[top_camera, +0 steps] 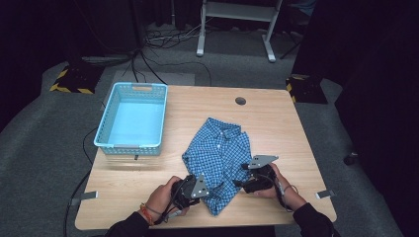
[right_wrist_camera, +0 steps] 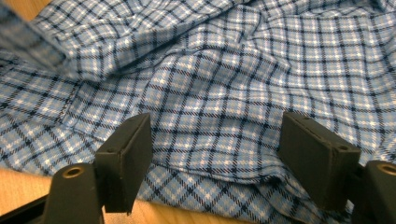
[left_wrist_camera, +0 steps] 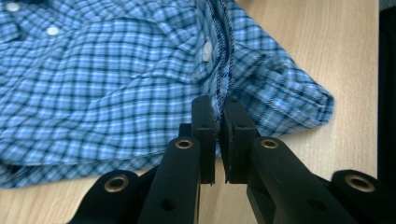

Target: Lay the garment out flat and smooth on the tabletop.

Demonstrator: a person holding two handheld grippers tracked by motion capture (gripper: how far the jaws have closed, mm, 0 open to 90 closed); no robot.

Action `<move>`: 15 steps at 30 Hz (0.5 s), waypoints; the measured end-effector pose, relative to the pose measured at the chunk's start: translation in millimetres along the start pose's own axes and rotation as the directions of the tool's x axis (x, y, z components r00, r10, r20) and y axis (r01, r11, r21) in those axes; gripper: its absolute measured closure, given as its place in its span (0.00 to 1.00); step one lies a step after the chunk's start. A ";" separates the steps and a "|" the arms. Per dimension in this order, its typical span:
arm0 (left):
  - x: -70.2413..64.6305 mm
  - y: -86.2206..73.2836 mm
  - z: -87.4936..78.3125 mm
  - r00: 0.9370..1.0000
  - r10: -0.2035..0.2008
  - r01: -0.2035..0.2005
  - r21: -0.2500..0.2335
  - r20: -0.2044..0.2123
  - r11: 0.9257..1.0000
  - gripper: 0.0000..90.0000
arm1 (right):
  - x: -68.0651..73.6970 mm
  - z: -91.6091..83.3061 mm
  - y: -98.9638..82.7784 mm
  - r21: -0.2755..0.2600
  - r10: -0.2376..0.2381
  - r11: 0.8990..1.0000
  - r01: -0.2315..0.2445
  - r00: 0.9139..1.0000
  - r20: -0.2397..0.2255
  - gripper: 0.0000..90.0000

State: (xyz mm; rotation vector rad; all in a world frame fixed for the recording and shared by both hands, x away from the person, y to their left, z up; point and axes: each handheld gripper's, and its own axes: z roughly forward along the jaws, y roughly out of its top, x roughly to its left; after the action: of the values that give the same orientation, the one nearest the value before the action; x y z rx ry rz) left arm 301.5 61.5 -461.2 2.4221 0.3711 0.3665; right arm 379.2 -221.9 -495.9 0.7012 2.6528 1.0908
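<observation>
A blue checked shirt (top_camera: 220,150) lies crumpled on the wooden table (top_camera: 276,123), near its front edge. My left gripper (top_camera: 206,189) is at the shirt's lower left corner. In the left gripper view, my left gripper (left_wrist_camera: 218,106) is shut on the buttoned front edge of the shirt (left_wrist_camera: 107,79), with the fabric pinched between the pads. My right gripper (top_camera: 243,181) is at the shirt's lower right side. In the right gripper view, my right gripper (right_wrist_camera: 217,140) stands open, low over the shirt (right_wrist_camera: 224,70), with a flat stretch of cloth between its jaws and the pads apart from it.
An empty light-blue plastic basket (top_camera: 129,146) stands at the table's left side. A small round hole (top_camera: 240,100) sits near the far edge. Cables and a white desk frame (top_camera: 237,29) are on the floor beyond.
</observation>
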 end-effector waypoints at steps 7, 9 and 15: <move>8.2 -4.8 -7.8 0.999 -0.038 0.038 -0.020 -0.021 0.999 0.95 | -0.1 0.0 -0.1 -0.002 -0.001 1.000 0.001 1.000 -0.001 0.29; 10.5 -6.3 -10.7 0.999 -0.048 0.047 -0.024 -0.023 0.999 0.95 | -0.3 0.0 -0.2 -0.002 -0.003 1.000 0.003 1.000 -0.002 0.29; 17.5 -13.6 -17.1 0.995 -0.089 0.088 -0.043 -0.039 0.995 0.95 | -0.3 0.0 -0.2 -0.001 -0.002 1.000 0.002 1.000 -0.002 0.29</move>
State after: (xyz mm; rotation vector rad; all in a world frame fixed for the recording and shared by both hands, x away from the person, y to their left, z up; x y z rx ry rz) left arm 309.4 87.4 -454.2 2.3520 0.4825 0.3808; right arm 379.4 -222.1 -496.0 0.6966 2.6540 1.0935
